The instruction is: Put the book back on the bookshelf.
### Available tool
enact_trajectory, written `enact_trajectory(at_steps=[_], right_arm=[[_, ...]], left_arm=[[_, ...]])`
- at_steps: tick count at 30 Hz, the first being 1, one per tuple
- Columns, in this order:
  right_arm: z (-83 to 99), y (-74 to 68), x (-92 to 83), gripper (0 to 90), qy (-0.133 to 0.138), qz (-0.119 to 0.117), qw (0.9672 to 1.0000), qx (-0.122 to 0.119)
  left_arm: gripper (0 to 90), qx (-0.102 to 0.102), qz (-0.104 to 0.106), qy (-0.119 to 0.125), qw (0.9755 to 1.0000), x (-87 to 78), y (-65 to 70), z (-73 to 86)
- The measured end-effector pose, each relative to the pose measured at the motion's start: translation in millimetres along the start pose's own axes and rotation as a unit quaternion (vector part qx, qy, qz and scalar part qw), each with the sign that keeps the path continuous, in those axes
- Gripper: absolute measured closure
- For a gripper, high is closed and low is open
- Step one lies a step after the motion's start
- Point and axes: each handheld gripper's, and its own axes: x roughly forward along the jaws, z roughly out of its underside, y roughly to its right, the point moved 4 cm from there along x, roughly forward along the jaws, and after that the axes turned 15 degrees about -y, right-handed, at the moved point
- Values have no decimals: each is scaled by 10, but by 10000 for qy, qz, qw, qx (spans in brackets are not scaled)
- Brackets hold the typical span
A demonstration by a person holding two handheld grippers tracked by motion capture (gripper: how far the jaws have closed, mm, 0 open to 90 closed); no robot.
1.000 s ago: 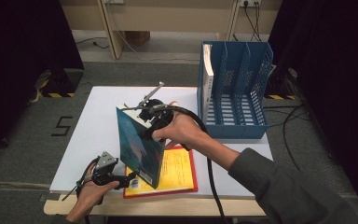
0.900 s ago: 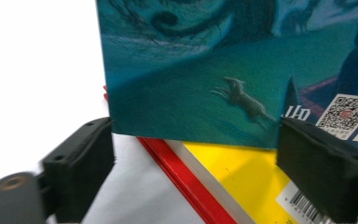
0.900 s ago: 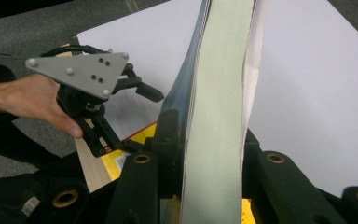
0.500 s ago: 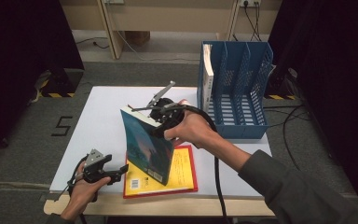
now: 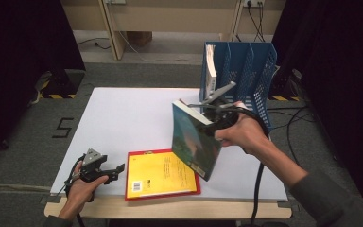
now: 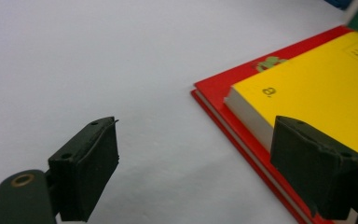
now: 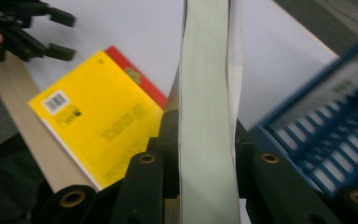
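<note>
My right gripper (image 5: 207,124) is shut on the top edge of a teal-covered book (image 5: 194,142), which hangs tilted above the white table (image 5: 123,118), just left of the blue file rack (image 5: 246,71). In the right gripper view the book's page edge (image 7: 205,70) runs up between the jaws of my right gripper (image 7: 205,135). A yellow book (image 5: 158,174) lies flat on a red book (image 5: 170,194) at the table's front. My left gripper (image 5: 119,168) rests left of them. Its jaws have just been closing partway but stand open, with only bare table between them (image 6: 196,130).
The rack stands at the back right with a white book (image 5: 211,66) upright in its leftmost slot. In the left gripper view the yellow book (image 6: 317,79) and the red book (image 6: 223,93) lie just right of the jaws. Cables trail off the table's right side.
The right hand has carried the teal book to the right, toward the rack, and tilted it. The left gripper has slid a little left, away from the stacked books.
</note>
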Motion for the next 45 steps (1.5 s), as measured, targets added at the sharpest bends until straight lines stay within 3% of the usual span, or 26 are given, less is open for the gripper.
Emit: enact_trajectory(at_steps=[1, 6, 7, 10, 14, 17, 20, 30, 45], right_arm=[[120, 87, -37, 740, 59, 171, 9998, 128], [362, 231, -105, 740, -21, 368, 9988, 325], [491, 331, -135, 740, -90, 470, 9976, 509], [628, 416, -131, 739, -185, 547, 9964, 615], [753, 483, -136, 738, -208, 520, 9953, 788], [852, 535, -147, 735, -229, 402, 9947, 914], [877, 533, -151, 730, -329, 342, 9946, 923], [840, 570, -153, 697, -685, 267, 9929, 938], [783, 669, -45, 702, -925, 164, 9913, 924]], left_arm=[[146, -87, -108, 2, 9999, 21, -45, -17], [146, -197, -257, -72, 9994, 62, -158, -22], [146, -278, -312, -58, 9991, 73, -209, -23], [147, -307, -414, -133, 9986, 94, -276, -17], [147, -296, -515, -226, 9980, 120, -323, -14], [143, -102, -567, -475, 9972, 179, -309, -2], [134, 5, -625, -522, 9967, 190, -287, -2], [132, 9, -594, -534, 9968, 192, -293, -1], [132, 13, -600, -531, 9968, 193, -290, 0]])
